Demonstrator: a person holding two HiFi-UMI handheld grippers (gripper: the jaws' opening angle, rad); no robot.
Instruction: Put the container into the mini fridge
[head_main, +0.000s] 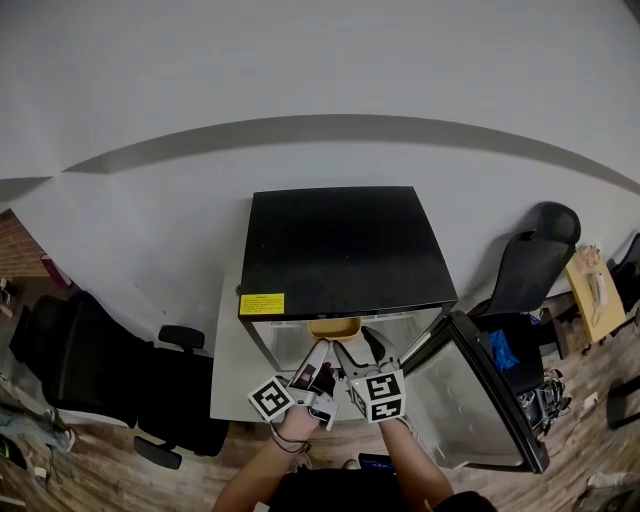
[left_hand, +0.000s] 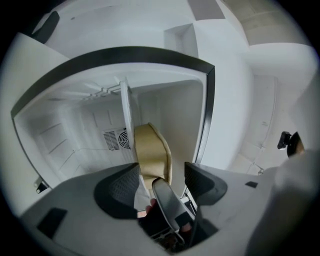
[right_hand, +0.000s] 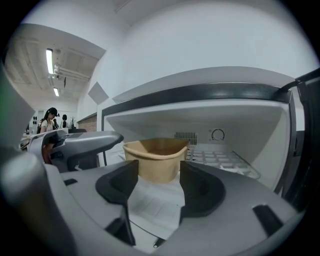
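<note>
A tan, open-topped container (right_hand: 156, 157) stands upright on the white floor inside the mini fridge (head_main: 340, 245), near the front. In the head view the container (head_main: 335, 327) shows just under the fridge's black top. Both grippers point into the opening, side by side. My right gripper (right_hand: 159, 176) is open, with the container just beyond its fingertips and untouched. My left gripper (left_hand: 161, 175) is open too, and the container (left_hand: 150, 150) lies ahead of its jaws, clear of the pads. In the head view the left gripper (head_main: 318, 352) and right gripper (head_main: 352, 352) nearly touch.
The fridge door (head_main: 485, 400) hangs open at the right. A wire shelf (right_hand: 220, 159) and a dial (right_hand: 218, 134) sit at the back right inside. Black office chairs stand at the left (head_main: 70, 365) and right (head_main: 535, 250). People (right_hand: 50, 117) stand far off.
</note>
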